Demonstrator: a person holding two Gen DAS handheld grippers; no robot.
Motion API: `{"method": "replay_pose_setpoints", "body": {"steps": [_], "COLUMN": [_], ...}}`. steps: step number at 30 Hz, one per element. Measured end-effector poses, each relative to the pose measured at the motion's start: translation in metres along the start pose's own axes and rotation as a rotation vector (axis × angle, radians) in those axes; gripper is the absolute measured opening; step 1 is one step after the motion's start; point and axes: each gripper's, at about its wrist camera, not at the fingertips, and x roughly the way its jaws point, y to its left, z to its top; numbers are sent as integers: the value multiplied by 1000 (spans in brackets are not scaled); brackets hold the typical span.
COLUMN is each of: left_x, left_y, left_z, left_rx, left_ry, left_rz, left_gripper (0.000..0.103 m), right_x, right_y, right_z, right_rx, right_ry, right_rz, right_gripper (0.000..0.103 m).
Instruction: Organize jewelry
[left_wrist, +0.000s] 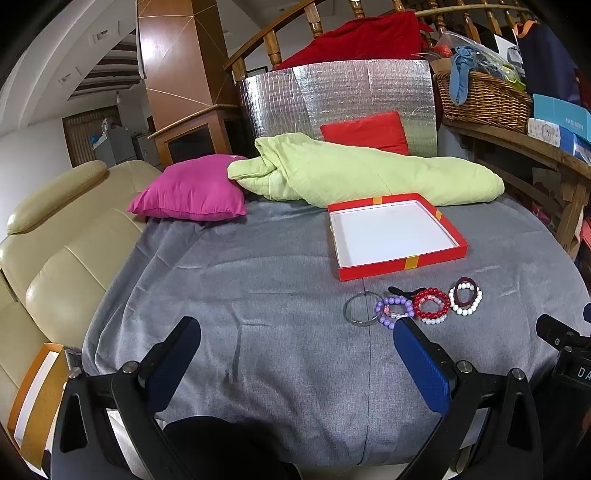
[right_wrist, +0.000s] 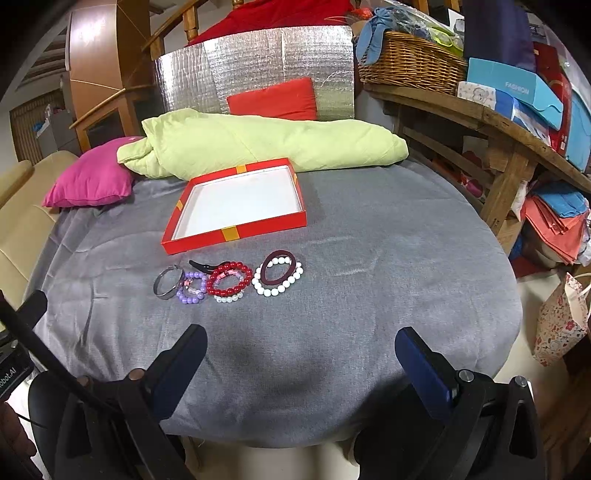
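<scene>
Both tongs wide open, left tongs (left_wrist: 295, 345), right tongs (right_wrist: 301, 350), holding nothing

Even indoor light, soft shadows, strong fisheye bending, dark corners

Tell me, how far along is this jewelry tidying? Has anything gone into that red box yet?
Nothing looks done: the red box shows only its bare white floor. Nothing is in hand either; the left gripper and right gripper are open above the grey cloth. All is left: the metal bangle, purple bracelet, red bracelet, white bracelet and dark hair tie lie in a row before the box.
</scene>
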Motion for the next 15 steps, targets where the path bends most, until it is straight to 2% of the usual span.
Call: {"method": "replay_pose_setpoints", "body": {"steps": [15], "left_x": [7], "left_y": [-3], "left_z": [-2], "left_rx": [6], "left_ry": [14], "left_rz": [2], "left_gripper": [103], "right_x": [5], "right_y": [1], "right_z": [4], "right_rx": [-2], "right_ry": [6], "right_rz": [7], "right_gripper": [103]}}
